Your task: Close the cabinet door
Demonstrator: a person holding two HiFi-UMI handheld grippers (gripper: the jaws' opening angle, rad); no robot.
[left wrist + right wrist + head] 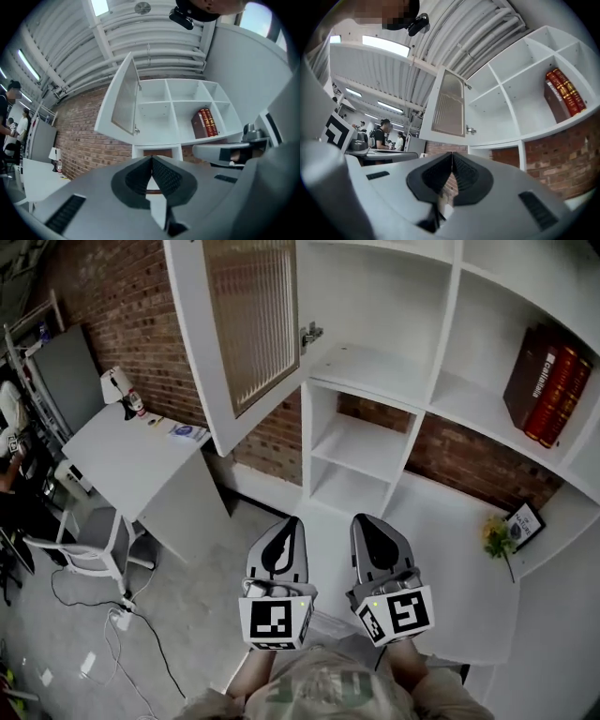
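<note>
White-framed ribbed-glass cabinet door (248, 329) stood swung open at 11 o'clock in the head view, hinged on the white cabinet (375, 371). Red books (553, 390) leaned at 2 o'clock. At 6 o'clock, left claw (292, 523) and right claw (362, 521) were both pressed together, empty, well apart from the door.

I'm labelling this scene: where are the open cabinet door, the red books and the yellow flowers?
cabinet door (251, 320), head view, on its ribbed glass panel.
red books (555, 381), head view, on one spine.
yellow flowers (495, 536), head view, on the blossoms.
</note>
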